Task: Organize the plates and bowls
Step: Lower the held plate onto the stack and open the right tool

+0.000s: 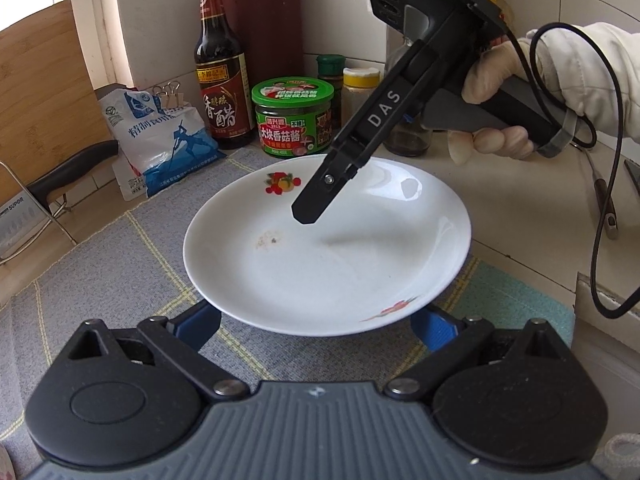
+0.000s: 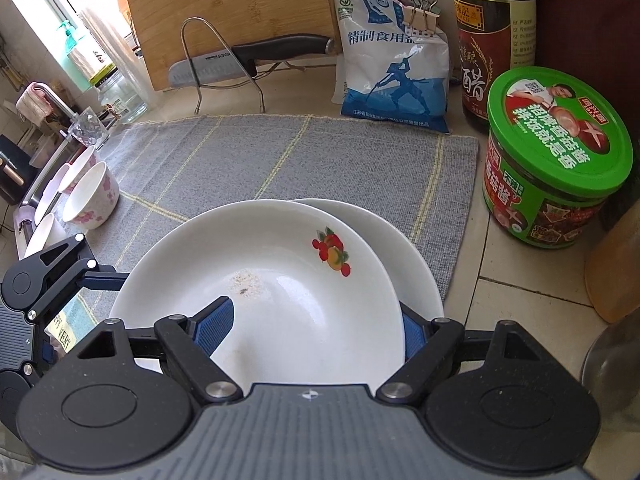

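On the grey mat (image 2: pixel 240 152), surface centre: fruit-print plate (image 2: pixel 280 280), white, one crumb smear in the well. It rests on a second plate (image 2: pixel 400 240) but sits off-centre, so the lower rim shows as a crescent on the side towards the green-lidded jar (image 2: pixel 556 160).

Item, my right claw (image 2: pixel 314 308): jaws about half spread and astride the upper plate's near rim. One blue pad (image 2: pixel 214 324) is over the well and the other is outside the edge, above the lower plate. No pressing contact shows.

Item, my left claw (image 1: pixel 314 316): arms spread wide, pads tucked under the plate's near rim. I cannot tell whether they bear on anything.

Item, flower-print bowls (image 2: pixel 94 196): at the mat's far edge by the sink, untouched.

Step in hand, as I judge it: seating the top plate square on the lower one. To do it well, I close on the rim only and keep the plate level. I slide it until the crescent disappears, clear of the jar, and release only once both rims match.
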### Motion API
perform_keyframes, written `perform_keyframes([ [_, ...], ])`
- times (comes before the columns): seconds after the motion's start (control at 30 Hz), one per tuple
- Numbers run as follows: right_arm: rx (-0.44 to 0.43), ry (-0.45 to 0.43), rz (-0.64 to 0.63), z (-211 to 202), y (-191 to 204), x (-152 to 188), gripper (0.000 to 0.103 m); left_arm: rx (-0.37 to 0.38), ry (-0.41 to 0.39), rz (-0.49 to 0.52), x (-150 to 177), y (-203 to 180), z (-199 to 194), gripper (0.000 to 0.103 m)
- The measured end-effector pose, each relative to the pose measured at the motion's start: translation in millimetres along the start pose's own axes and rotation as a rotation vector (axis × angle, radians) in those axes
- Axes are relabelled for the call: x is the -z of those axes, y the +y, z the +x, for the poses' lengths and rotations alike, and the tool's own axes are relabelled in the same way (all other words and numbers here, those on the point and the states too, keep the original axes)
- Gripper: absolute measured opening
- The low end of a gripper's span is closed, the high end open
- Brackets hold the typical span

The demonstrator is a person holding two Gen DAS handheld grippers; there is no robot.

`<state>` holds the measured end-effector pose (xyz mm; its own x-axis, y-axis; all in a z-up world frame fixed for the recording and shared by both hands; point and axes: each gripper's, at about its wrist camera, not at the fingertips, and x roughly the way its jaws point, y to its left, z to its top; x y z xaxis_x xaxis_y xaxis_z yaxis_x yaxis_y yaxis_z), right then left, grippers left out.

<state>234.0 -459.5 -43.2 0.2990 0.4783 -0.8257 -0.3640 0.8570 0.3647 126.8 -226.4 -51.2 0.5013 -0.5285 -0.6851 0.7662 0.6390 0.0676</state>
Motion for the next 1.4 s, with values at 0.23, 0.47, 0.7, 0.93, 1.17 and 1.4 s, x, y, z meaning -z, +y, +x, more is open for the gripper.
perform_keyframes([
  [0.23,0.017,-0.001,0.003,-5,0,1,0.088,0.008,0.0,0.007,0,2,1,0.1],
  [0.47,0.034,-0.01,0.014,-13,0,5,0.088,0.017,0.001,0.002,0,5,3,0.1],
  [0.7,0.046,-0.028,0.029,-22,1,10,0.09,0.02,-0.014,0.016,0,6,4,0.1],
  [0.93,0.066,-0.033,0.029,-29,4,11,0.092,0.037,-0.016,0.012,0,7,7,0.1],
  [1.17,0.091,-0.029,0.028,-34,8,14,0.094,0.041,-0.019,0.021,-1,6,8,0.1],
  [1.4,0.166,0.003,0.008,-36,14,19,0.097,0.039,-0.027,0.026,3,4,3,0.099],
])
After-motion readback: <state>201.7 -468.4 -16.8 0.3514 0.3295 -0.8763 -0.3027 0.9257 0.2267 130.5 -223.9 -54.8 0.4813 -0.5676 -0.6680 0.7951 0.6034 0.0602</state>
